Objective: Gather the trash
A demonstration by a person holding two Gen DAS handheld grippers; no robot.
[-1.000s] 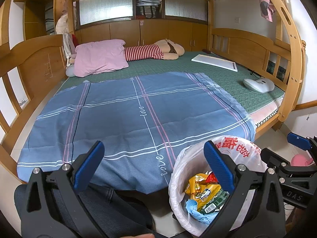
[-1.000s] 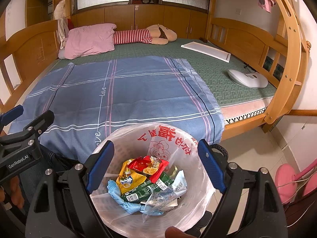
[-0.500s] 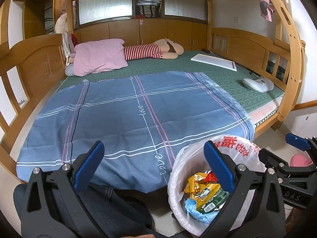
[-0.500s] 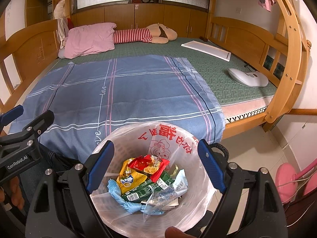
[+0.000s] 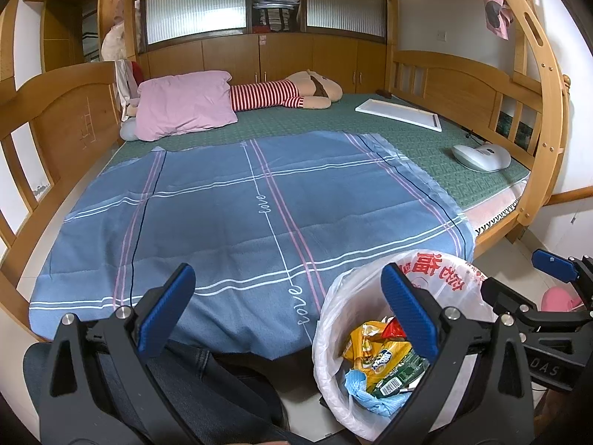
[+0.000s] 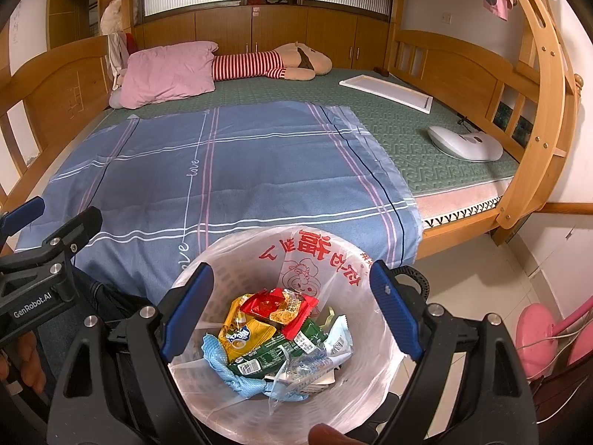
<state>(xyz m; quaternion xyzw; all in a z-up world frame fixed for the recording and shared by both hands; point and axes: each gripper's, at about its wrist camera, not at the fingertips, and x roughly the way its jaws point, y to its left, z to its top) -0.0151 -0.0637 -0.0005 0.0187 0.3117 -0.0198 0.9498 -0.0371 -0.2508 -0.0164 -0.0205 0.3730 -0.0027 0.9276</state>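
A white trash bin [image 6: 374, 400] lined with a clear bag with red print stands on the floor by the bed's near edge. It also shows in the left wrist view [image 5: 333, 389]. Several wrappers [image 6: 274, 330] lie in it: yellow, red, green and blue. My right gripper [image 6: 292, 315] is open and empty right above the bin. My left gripper [image 5: 285, 315] is open and empty over the front edge of the blue blanket [image 5: 259, 215], left of the bin.
A wooden bunk bed with a green mat [image 5: 426, 141] holds a pink pillow [image 5: 185, 107], a striped plush toy [image 5: 289, 92], a white board [image 5: 400, 115] and a white device [image 5: 481, 155]. The person's jeans-clad legs [image 5: 192, 389] are below. A pink object [image 6: 537, 333] sits on the floor at right.
Both grippers have shifted very slightly; the view has barely changed. Both stay open and empty.
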